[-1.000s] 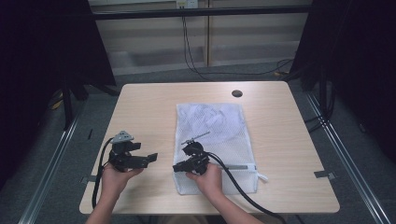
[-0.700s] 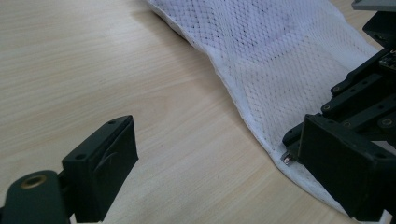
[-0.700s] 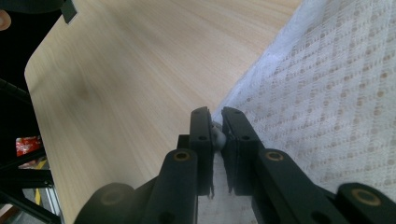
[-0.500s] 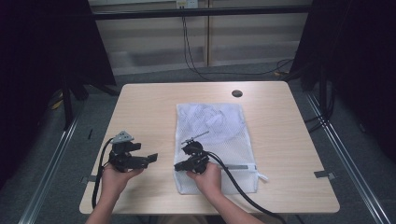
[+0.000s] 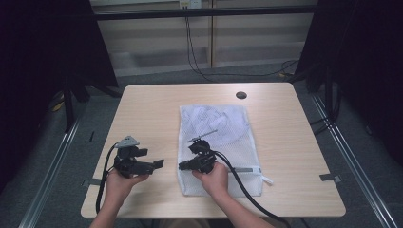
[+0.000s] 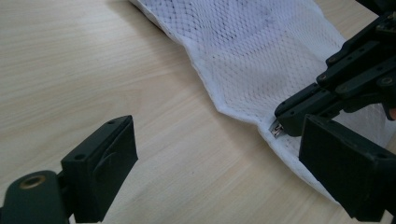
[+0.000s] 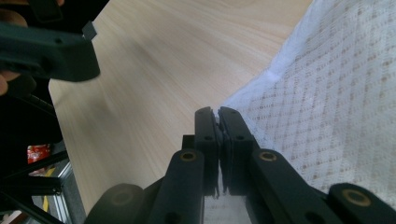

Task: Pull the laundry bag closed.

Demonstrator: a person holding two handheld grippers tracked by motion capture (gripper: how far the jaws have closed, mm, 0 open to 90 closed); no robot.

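A white mesh laundry bag lies flat on the wooden table, right of centre. My right gripper is at the bag's near left edge, shut on the white hem. The right gripper view shows its jaws pressed together with fabric of the bag pinched between them. In the left gripper view the right gripper's tip sits beside a small metal zipper pull on the bag's edge. My left gripper points at it from the left, open and holding nothing.
A dark round cable hole sits near the table's far edge. Cables trail from both grippers off the near edge. Bare wood stretches left of and beyond the bag. Dark curtains and metal rails flank the table.
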